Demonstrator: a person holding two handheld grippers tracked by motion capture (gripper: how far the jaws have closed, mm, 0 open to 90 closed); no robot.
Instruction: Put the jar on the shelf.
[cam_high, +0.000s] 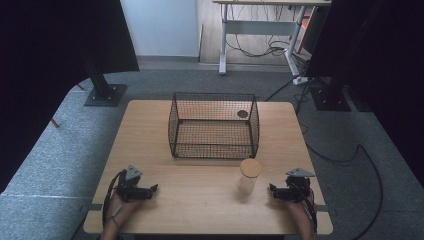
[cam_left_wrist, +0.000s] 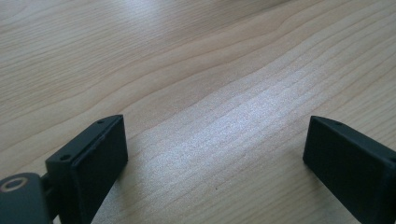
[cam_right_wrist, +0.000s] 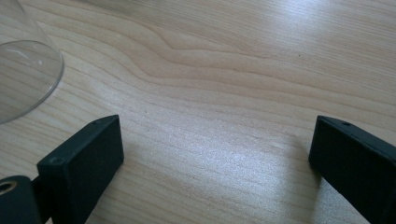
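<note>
The jar (cam_high: 248, 176), clear with a wooden lid, stands upright on the table (cam_high: 200, 200) at 6 o'clock of the wire basket (cam_high: 214, 125), just beside its front wall and near the right gripper (cam_high: 272, 189). Both grippers rest low at the near edge, jaws wide apart and empty, the left gripper (cam_high: 154, 189) well apart from the jar at its 9 o'clock. The right gripper lies at the jar's 3 o'clock, likely placed for a side grasp.

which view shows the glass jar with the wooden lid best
The high view: the glass jar stands upright and whole on the table, wooden lid on, in front of the wire basket. The right gripper view catches just its clear base at the left edge.
</note>
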